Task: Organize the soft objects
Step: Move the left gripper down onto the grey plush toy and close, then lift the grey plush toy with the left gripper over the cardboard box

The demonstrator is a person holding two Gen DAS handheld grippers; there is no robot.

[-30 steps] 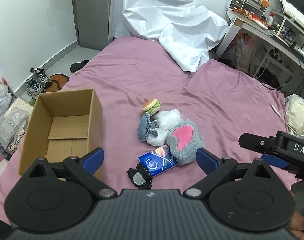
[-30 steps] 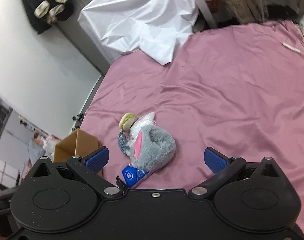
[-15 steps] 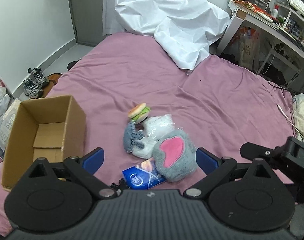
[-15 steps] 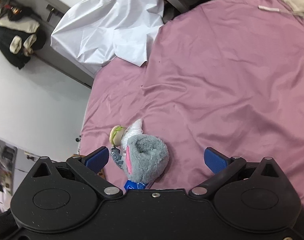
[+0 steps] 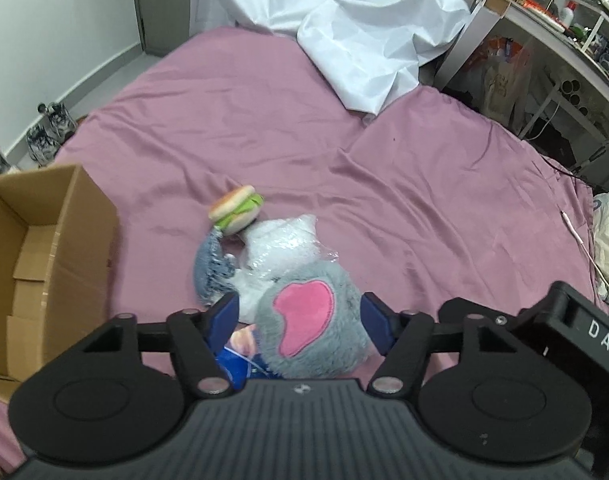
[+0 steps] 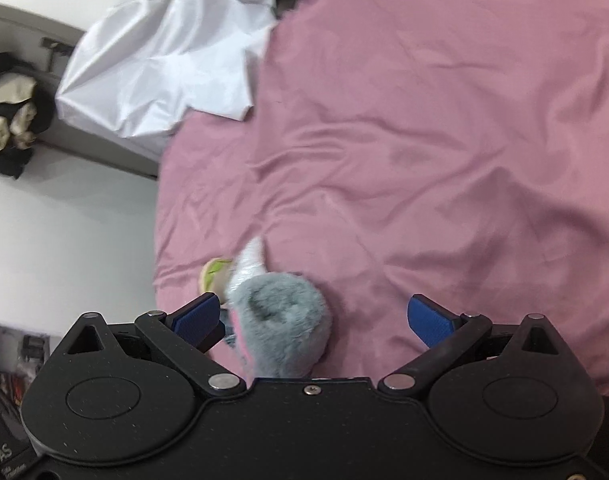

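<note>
A pile of soft things lies on the pink bed sheet (image 5: 404, 184). In it are a grey plush slipper (image 5: 312, 320) with a pink patch, a toy burger (image 5: 236, 210), a white plastic-wrapped bundle (image 5: 284, 244), a blue-grey fabric piece (image 5: 212, 268) and a blue packet (image 5: 236, 360). My left gripper (image 5: 300, 316) straddles the grey slipper and its jaws are closing. The right pad touches the fur; the left pad stands just clear of it. My right gripper (image 6: 316, 320) is open wide just beyond the slipper (image 6: 280, 320), which sits near its left finger.
An open, empty cardboard box (image 5: 44, 260) stands on the bed to the left of the pile. A crumpled white sheet (image 5: 356, 28) covers the bed's far end. A cluttered desk (image 5: 544, 20) lies at the right. Shoes (image 5: 48, 132) sit on the floor at the left.
My left gripper has come forward and down onto the pile, and its jaws have narrowed around the grey slipper. The right gripper has rolled and dropped lower, still wide open.
</note>
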